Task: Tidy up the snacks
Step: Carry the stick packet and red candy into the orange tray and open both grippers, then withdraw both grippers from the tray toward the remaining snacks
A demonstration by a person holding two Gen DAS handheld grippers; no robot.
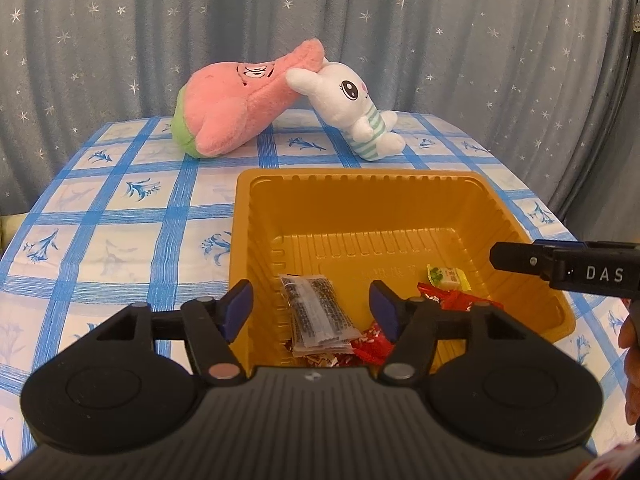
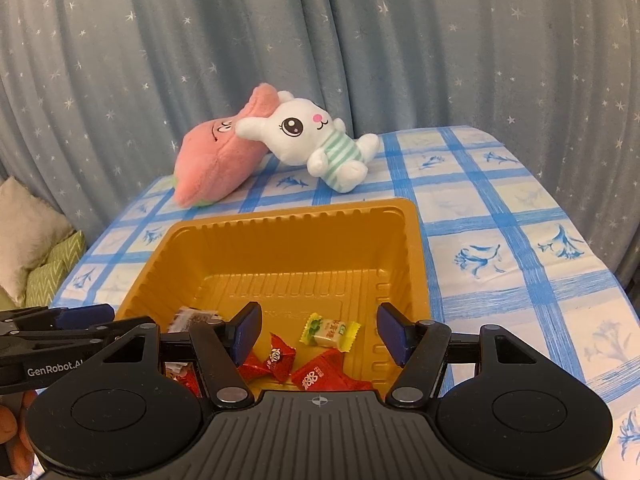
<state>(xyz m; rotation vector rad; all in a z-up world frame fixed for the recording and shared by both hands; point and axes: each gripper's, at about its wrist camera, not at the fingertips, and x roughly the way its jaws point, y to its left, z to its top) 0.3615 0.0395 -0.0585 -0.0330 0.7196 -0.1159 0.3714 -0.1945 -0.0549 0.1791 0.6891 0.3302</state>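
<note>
Left wrist view: left claw is held spread, nothing pinched, over the near wall of the gold tray. The tray sits on the counter toward its near edge. A clear dark-printed packet lies flat in the tray's near left; it is judged light, crinkly and slippery, best taken across its narrow width. Red wrappers are piled beside it.

Right wrist view: right claw is also spread and empty over the tray. A yellow-green candy lies alone mid-floor; judged light, firm-cored, best pinched across the body, not the twisted ends. Plush toys rest at the far edge.
</note>
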